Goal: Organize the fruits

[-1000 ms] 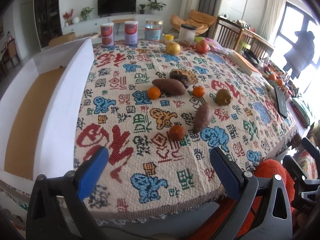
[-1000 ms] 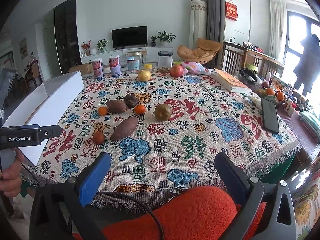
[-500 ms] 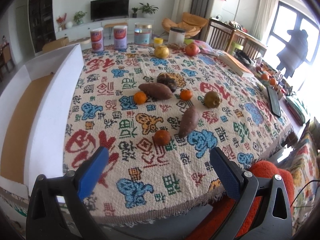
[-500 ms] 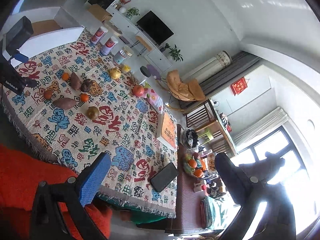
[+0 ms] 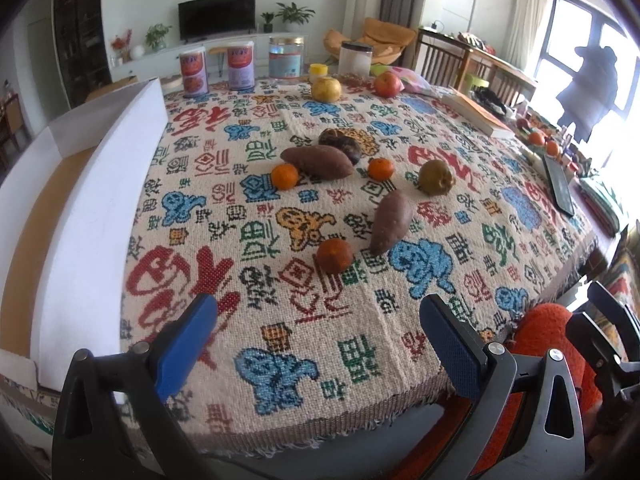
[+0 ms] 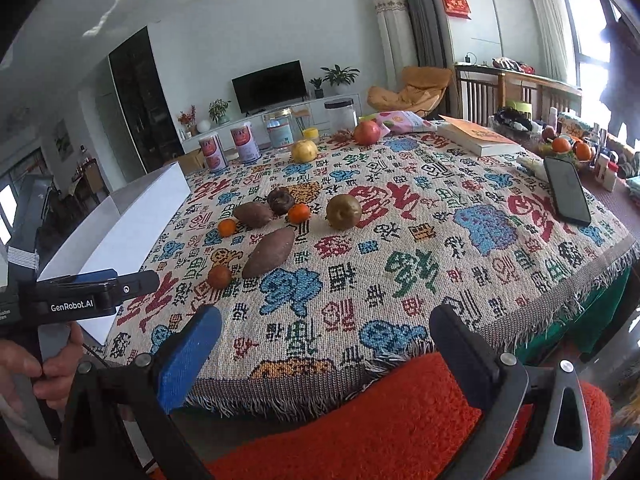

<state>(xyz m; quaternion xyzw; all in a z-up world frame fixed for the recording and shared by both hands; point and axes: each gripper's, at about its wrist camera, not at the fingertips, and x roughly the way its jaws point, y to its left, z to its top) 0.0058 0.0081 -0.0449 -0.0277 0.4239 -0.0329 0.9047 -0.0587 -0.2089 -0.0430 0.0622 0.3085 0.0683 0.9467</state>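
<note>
Fruit lies on a patterned tablecloth. The nearest orange sits beside a sweet potato; a second sweet potato, two more oranges, a dark round fruit and a brownish pear lie behind. A yellow fruit and a red apple sit at the far edge. My left gripper is open and empty over the table's near edge. My right gripper is open and empty, before the near edge, above an orange cushion.
A white open box with a brown floor stands along the table's left side. Cans and jars line the far edge. A book and a black phone lie at the right.
The right gripper's view swung from a high tilted look back to level at the table's near edge. The left gripper shifted slightly and stays open.
</note>
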